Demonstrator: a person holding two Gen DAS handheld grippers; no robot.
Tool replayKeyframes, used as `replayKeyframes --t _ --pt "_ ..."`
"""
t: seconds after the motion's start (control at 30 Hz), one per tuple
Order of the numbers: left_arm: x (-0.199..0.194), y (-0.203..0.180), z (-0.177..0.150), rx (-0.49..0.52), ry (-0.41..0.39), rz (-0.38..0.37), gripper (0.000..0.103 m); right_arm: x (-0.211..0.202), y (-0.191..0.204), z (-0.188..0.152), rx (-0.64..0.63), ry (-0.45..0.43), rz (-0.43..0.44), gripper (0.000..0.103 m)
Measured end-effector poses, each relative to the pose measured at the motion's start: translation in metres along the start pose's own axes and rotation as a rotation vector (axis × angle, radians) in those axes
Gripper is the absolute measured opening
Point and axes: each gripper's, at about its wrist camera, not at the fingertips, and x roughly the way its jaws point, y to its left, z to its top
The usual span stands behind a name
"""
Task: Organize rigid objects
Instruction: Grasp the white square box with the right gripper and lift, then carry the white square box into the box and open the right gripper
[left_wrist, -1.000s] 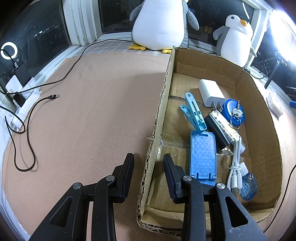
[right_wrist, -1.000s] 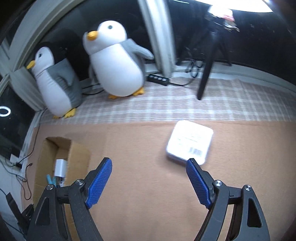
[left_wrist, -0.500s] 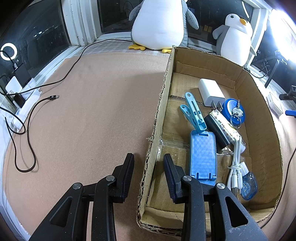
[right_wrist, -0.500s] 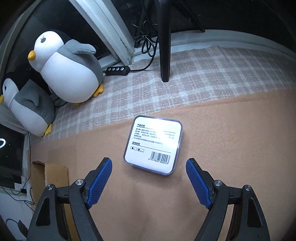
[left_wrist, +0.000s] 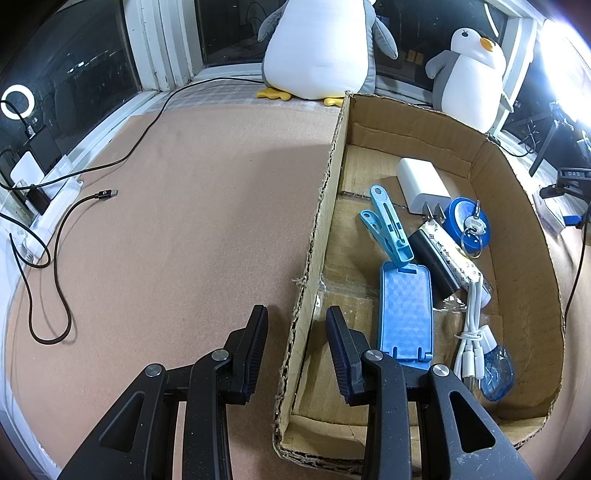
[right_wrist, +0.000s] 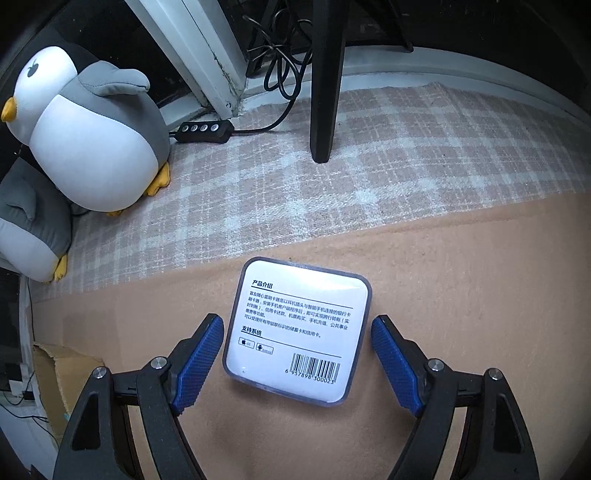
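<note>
A window ledge with a checked cloth runs along the back of the room, two plush penguins sit on it, and in front lies a tan felt mat (right_wrist: 461, 277) that serves as the work surface.

Low in the middle of the right wrist view a flat white box (right_wrist: 297, 330) with printed text and a barcode lies label-up on the mat. The right gripper (right_wrist: 297, 354) straddles it: its blue pads (right_wrist: 197, 360) stand wide apart, one just beside the box's left edge, the other a little off its right edge, neither touching as far as I can see. To take it well, I'd say the pads should sink until they flank the side walls low down, then close squarely across the width; the box sits slightly turned, so a small twist would keep it from skidding.

In the left wrist view, the cardboard box (left_wrist: 517, 177) fills the right half, holding a blue clip (left_wrist: 388, 225), a white charger (left_wrist: 421, 181) and a blue phone stand (left_wrist: 406, 310). The left gripper (left_wrist: 297, 343) sits at the bottom centre, fingers apart on either side of the box's near wall, gripping nothing. A black cable (left_wrist: 55, 258) loops at the left edge.
</note>
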Motion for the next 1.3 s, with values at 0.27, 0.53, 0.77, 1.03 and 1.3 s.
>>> replayKeyframes --t 0.27,0.53,0.77,1.03,1.3 --pt "0.0 0.0 0.0 -0.001 0.0 -0.001 0.036 0.018 0.019 0.016 -0.021 0.024 -0.08 0.079" --pt "0.002 0.0 0.002 -0.004 0.0 -0.004 0.036 0.03 0.021 0.03 -0.036 0.034 -0.114 0.073" --pt "0.002 0.0 0.002 -0.004 -0.001 -0.004 0.036 0.033 0.027 0.023 -0.062 0.028 -0.099 0.072" --pt "0.002 0.0 0.002 -0.005 -0.002 -0.004 0.036 -0.01 0.017 -0.01 -0.104 -0.023 -0.045 0.07" --pt "0.002 -0.001 0.003 -0.005 -0.003 -0.003 0.036 -0.046 0.038 -0.034 -0.189 -0.077 0.01 0.07"
